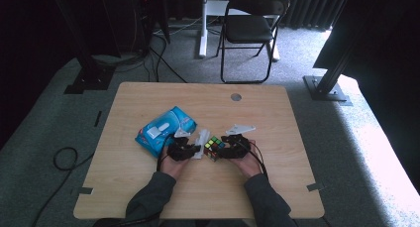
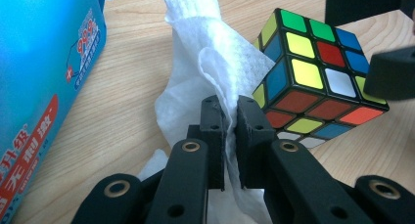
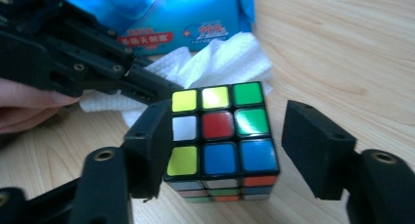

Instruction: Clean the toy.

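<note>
A scrambled colour cube (image 1: 214, 146) (image 3: 220, 131) rests on the wooden table (image 1: 198, 197), between my two grippers. My right gripper (image 1: 225, 150) (image 3: 230, 136) straddles it: the left jaw sits against the cube's side, while a gap shows between the right jaw and the cube, so it is open. My left gripper (image 1: 195, 150) (image 2: 232, 116) is shut on a crumpled white wipe (image 2: 215, 62) (image 1: 202, 140) (image 3: 220, 57), which stands up between the pads just left of the cube (image 2: 313, 77).
A blue wipes pack (image 1: 163, 129) (image 2: 39, 87) (image 3: 186, 18) lies on the table left of and behind the left gripper. A black folding chair (image 1: 250, 24) stands on the floor beyond the far edge.
</note>
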Motion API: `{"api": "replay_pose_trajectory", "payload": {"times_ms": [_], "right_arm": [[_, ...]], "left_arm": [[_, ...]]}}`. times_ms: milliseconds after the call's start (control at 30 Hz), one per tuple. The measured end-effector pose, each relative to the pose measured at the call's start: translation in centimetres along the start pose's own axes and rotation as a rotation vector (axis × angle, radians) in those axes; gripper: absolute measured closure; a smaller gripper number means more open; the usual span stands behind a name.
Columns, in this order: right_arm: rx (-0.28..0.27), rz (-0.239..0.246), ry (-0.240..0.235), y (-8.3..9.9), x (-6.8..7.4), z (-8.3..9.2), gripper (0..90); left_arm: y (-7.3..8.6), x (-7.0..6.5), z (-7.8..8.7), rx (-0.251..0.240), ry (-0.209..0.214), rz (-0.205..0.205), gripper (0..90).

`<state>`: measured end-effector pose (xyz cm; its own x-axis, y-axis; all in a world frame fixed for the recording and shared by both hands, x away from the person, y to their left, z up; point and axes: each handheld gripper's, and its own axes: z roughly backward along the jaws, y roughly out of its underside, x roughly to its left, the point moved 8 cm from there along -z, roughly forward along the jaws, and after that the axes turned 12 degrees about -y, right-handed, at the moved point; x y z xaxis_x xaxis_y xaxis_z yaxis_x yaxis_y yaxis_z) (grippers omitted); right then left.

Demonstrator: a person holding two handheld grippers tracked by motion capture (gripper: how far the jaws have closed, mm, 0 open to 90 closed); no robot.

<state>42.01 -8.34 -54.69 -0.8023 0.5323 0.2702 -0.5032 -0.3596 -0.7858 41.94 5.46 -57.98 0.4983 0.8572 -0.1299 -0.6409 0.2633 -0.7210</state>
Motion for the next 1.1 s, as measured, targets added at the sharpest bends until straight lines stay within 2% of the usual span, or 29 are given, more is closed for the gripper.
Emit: {"api": "replay_pose_trajectory", "payload": {"times_ms": [233,567,633,800,1100], "right_arm": [[-0.033,-0.049,0.025,-0.1,-0.4,1.1,50.1],[-0.031,-0.109,0.068,0.8,-1.2,1.4,62.6],[-0.036,-0.117,0.067,0.8,-1.3,1.5,63.9],[-0.031,-0.100,0.087,0.7,-1.4,1.5,65.4],[-0.038,-0.109,0.103,0.4,-1.4,1.1,64.8]], "left_arm": [[-0.2,0.2,0.2,-0.010,-0.005,0.009,83.0],[-0.8,0.4,0.4,-0.025,-0.006,0.013,83.0],[-1.0,0.3,0.5,-0.027,-0.006,0.012,83.1],[-1.6,0.2,0.6,-0.037,0.000,0.007,83.1],[-2.8,-0.9,1.0,-0.076,0.028,-0.012,83.0]]}}
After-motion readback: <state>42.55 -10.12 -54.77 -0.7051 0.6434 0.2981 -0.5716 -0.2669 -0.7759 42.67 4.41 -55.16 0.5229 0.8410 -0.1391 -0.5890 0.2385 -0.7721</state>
